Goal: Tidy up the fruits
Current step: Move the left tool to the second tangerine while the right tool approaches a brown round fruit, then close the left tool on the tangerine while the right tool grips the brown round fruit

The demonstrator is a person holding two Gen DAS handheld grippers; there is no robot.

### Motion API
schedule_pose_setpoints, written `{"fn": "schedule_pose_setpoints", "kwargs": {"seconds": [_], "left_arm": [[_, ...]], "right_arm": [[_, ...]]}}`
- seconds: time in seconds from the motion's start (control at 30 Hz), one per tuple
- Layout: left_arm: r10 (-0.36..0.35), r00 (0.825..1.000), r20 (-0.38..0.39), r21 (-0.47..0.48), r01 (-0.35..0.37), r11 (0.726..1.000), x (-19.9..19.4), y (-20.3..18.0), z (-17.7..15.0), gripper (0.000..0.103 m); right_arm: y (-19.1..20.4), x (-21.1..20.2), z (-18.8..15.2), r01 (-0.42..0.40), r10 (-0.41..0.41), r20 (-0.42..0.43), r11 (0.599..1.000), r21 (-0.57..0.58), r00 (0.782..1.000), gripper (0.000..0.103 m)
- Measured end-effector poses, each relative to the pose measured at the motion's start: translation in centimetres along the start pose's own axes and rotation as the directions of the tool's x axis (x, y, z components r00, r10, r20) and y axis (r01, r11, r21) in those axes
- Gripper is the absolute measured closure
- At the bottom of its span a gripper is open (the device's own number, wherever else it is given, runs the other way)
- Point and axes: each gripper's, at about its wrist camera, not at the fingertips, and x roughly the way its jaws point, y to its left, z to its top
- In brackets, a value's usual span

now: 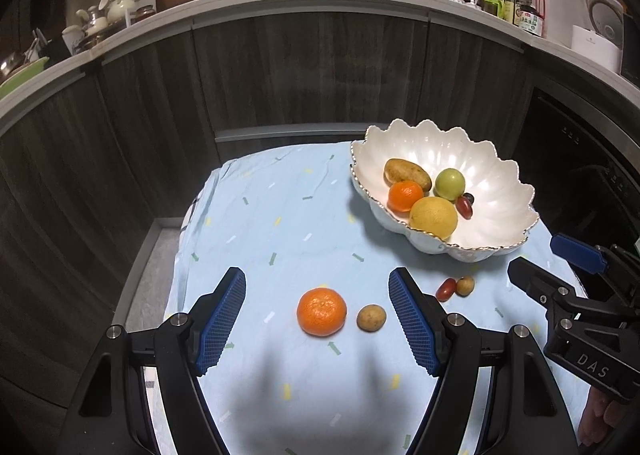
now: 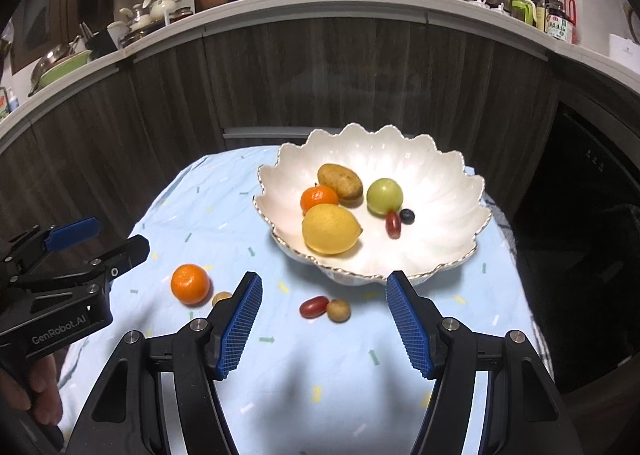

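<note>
Your biggest risk is the round fruit rolling: the tangerine (image 1: 321,311) sits free on the cloth (image 1: 280,223), and if one pad touches it before the other, it will likely skid off toward the table edge. The small brown fruit (image 1: 371,317) lies just beside it, so a wide closing sweep could knock that one away too. On your other side, the red grape (image 2: 314,306) and the little tan fruit (image 2: 338,310) touch each other; closing on one may squirt the other out, and too hard a squeeze could crush the grape. The bowl (image 1: 500,223) already holds a lemon, a tangerine, a potato-like piece, a green fruit and two grapes, so a drop from height might bounce things out.

Your left gripper (image 1: 318,315) hangs above the cloth, jaws wide, the tangerine framed between them and empty. Your right gripper (image 2: 324,319) is also wide and empty, aimed at the grape pair just short of the bowl's near rim
</note>
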Motion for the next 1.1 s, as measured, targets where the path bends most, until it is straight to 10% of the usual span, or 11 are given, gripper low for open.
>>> {"fn": "schedule_pose_setpoints", "kwargs": {"seconds": [1.1], "left_arm": [[0.038, 0.991, -0.127, -0.01, -0.04, 0.999, 8.2, 0.7, -4.3, 0.034]], "right_arm": [[-1.1, 8.5, -3.8, 0.047, -0.045, -0.143, 0.999, 0.015, 0.989, 0.061]]}}
